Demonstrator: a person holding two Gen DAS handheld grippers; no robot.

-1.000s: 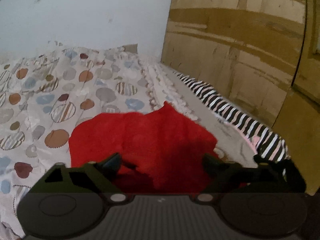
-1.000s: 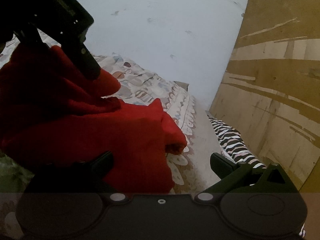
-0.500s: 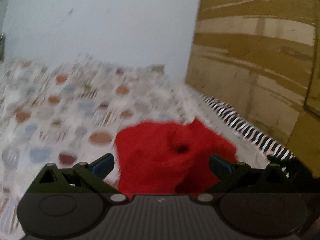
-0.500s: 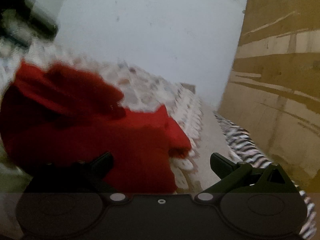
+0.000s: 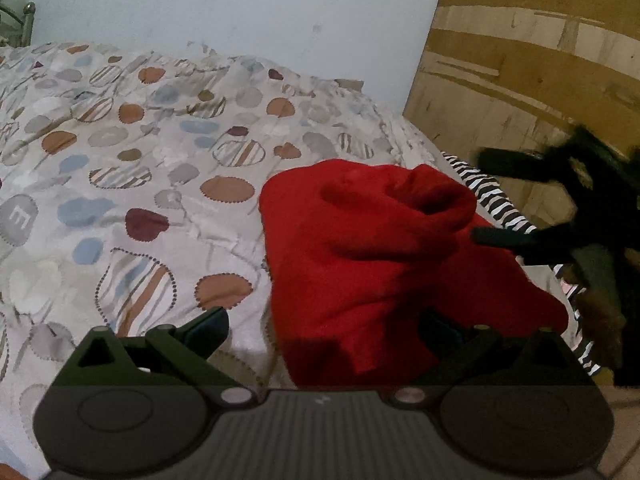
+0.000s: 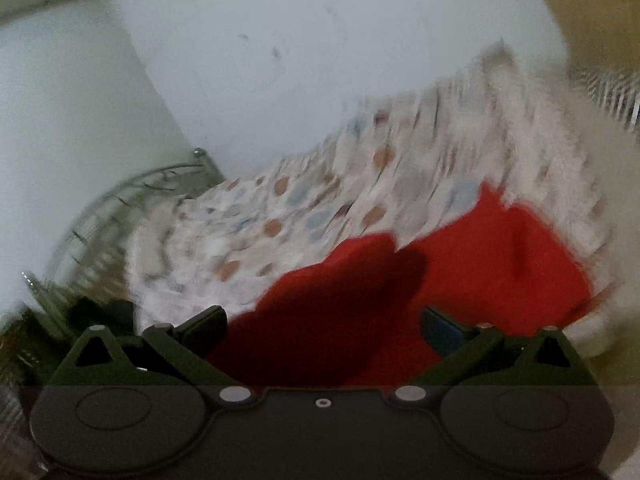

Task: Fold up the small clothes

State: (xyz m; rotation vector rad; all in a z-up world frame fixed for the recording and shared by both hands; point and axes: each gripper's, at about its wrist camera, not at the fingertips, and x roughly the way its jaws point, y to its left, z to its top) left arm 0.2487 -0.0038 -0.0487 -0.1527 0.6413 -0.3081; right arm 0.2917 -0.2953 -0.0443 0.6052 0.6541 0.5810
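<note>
On the left, the patterned bedspread (image 5: 120, 168) lay bare from the near edge back to the far white wall (image 5: 240, 4), leaving open room for a gripper. The rumpled red garment (image 5: 360, 248) blocked the middle. To its right stood the right gripper (image 5: 520, 200), jaws spread, just beside the cloth. A striped cloth (image 5: 496, 200) and wooden panel (image 5: 540, 80) closed off the right side. A metal bed frame (image 6: 120, 200) bounded the far-left corner.

left wrist: low, close, facing wall | right wrist: same (blurred) | shared: red garment (image 5: 384, 256), bedspread (image 5: 132, 168)
</note>
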